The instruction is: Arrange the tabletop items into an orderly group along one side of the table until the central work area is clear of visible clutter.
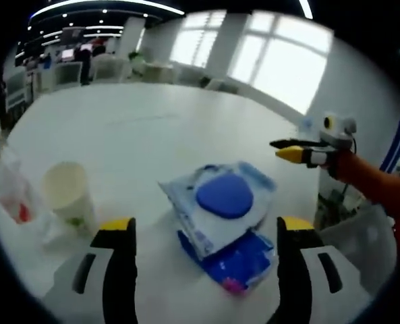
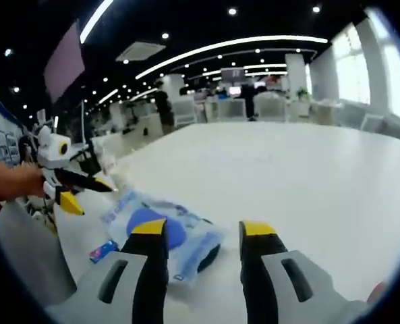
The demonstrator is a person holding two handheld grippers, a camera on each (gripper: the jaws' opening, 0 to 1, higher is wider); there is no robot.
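Two wipe packs (image 1: 225, 214), stacked, are seen near the tabletop (image 1: 139, 135) edge, with a cup (image 1: 68, 196) and bag (image 1: 14, 192) at left. Most of the tabletop is clear already. Both left tongs (image 1: 203, 236) and right tongs (image 2: 203, 233) are held wide, empty; grouping seems unfinished.

The table (image 1: 152, 128) lies bare beyond the wipes pack (image 1: 223, 202) and paper cup (image 1: 66, 192).

On the table (image 1: 152, 128) ahead of my left gripper (image 1: 206, 233), the wipes pack (image 1: 221, 202) lay atop a second packet (image 1: 237, 260) — both between its jaws. A paper cup (image 1: 68, 192) stood to their left, with a plastic bag (image 1: 14, 192) just beyond it near the table's edge.
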